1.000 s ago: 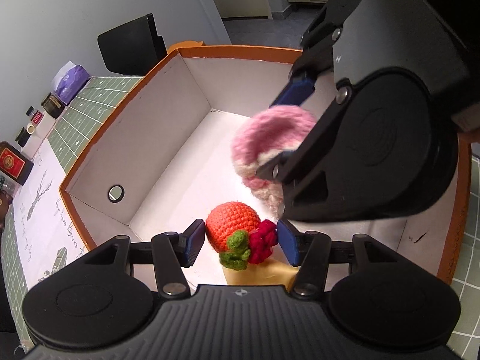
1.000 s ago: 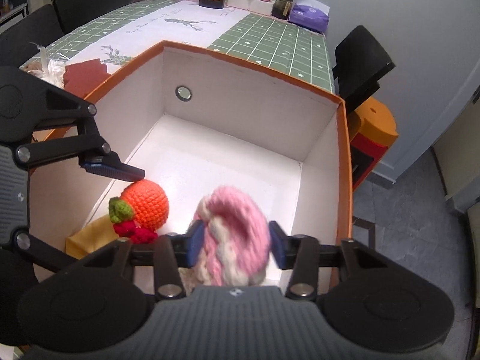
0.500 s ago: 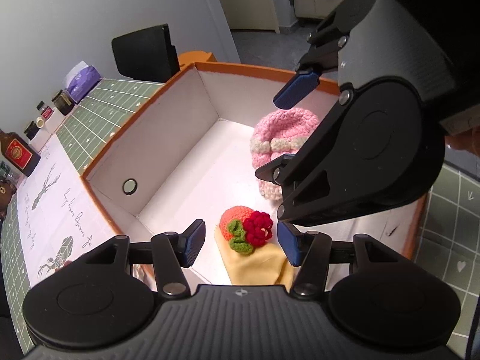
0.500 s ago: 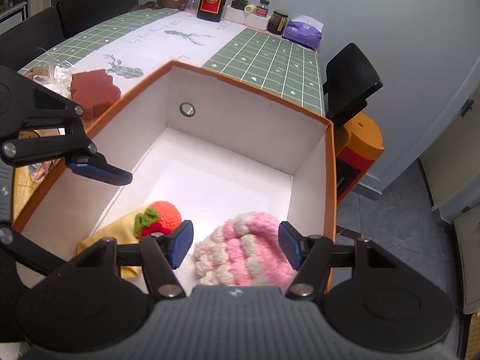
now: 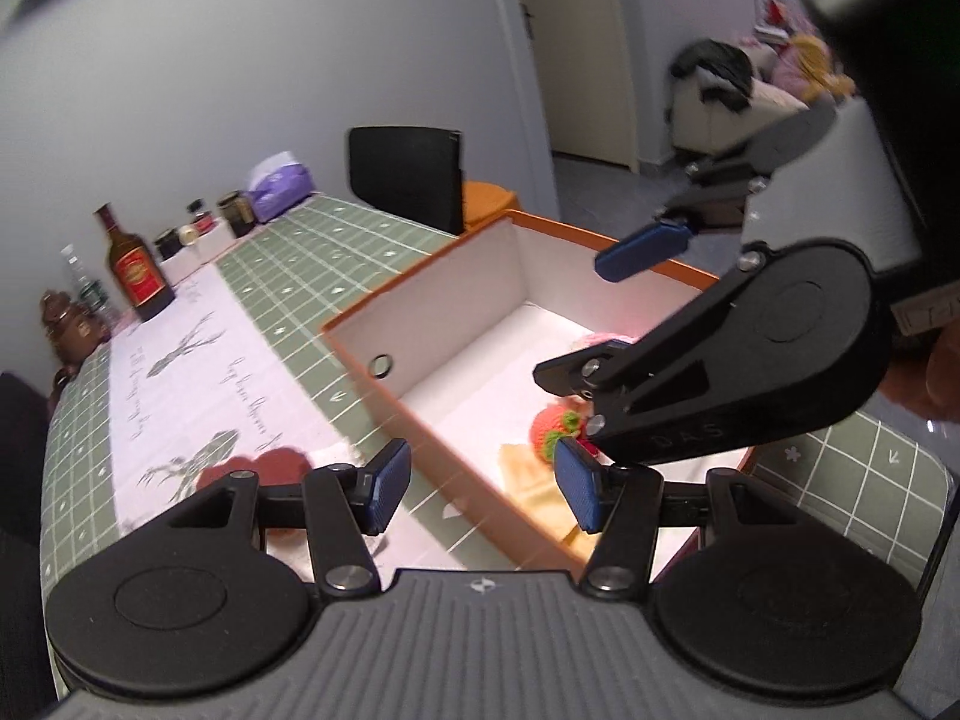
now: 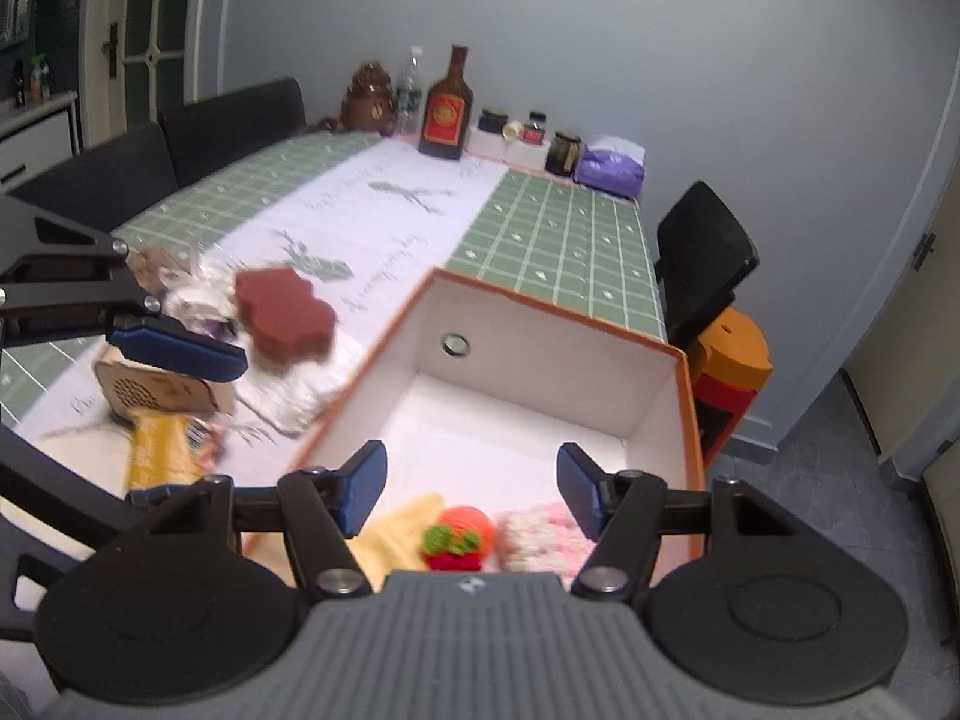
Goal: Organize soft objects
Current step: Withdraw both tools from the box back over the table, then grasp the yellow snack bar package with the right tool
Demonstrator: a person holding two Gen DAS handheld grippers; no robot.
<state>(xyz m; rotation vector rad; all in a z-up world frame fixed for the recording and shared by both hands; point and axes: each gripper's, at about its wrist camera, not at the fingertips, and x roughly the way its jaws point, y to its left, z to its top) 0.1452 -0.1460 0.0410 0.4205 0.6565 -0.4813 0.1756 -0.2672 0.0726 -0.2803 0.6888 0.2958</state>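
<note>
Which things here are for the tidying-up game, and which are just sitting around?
For the tidying:
- orange box
- orange knitted ball
- pink knitted hat
- yellow cloth
- dark red felt piece, outside the box on the table

Just sitting around:
- brown bottle
- small jars
- purple tissue pack
- black chair

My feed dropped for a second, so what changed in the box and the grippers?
The right gripper let go of the pink knit piece, which now lies in the box. Both it and the left gripper lifted out, open. The orange knit fruit stayed on the yellow cloth.
</note>
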